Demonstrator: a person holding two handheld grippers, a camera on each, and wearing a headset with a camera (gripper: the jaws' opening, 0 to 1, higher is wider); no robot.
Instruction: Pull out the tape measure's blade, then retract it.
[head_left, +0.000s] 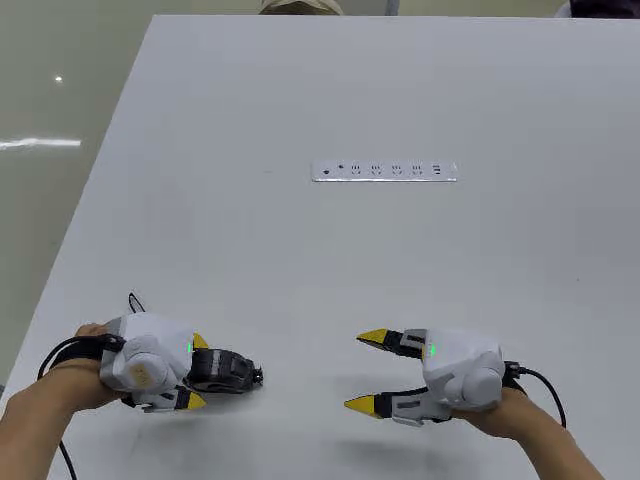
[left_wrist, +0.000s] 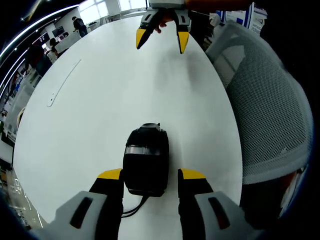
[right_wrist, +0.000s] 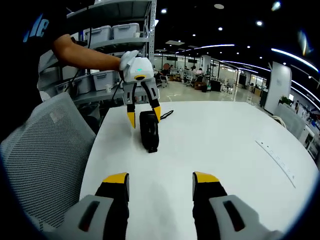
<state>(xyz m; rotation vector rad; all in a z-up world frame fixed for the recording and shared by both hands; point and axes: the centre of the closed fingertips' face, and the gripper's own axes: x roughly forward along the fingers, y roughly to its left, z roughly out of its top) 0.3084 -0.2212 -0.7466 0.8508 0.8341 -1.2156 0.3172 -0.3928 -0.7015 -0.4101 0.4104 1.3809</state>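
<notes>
Your white table (head_left: 300, 250) carries the tape measure (head_left: 225, 370) near its front edge, on your left side. It is a black case lying on the surface, and in the left gripper view the tape measure (left_wrist: 146, 160) sits lengthwise between that tool's two yellow-tipped jaws. Its far end points across the table toward your other hand. A thin black cord (left_wrist: 132, 207) trails from its near end, back under the tool.

Your left gripper (head_left: 196, 372) straddles the rear half of the case, one jaw on each side. One jaw looks to be against the case, while a sliver of white shows beside the other, so I cannot tell whether you are squeezing it or only bracketing it. From the right gripper view, the left gripper (right_wrist: 144, 116) comes down over the tape measure (right_wrist: 149, 130) from above and behind.

Your right gripper (head_left: 366, 370) is low over the table, well apart from the case, facing it. Its jaws are spread wide and hold nothing, with bare table between them in its own view (right_wrist: 160, 177).

Farther out, a white power strip (head_left: 385, 171) lies flat near the middle of the table. A grey mesh chair (left_wrist: 265, 110) stands at the table's edge beside you.
</notes>
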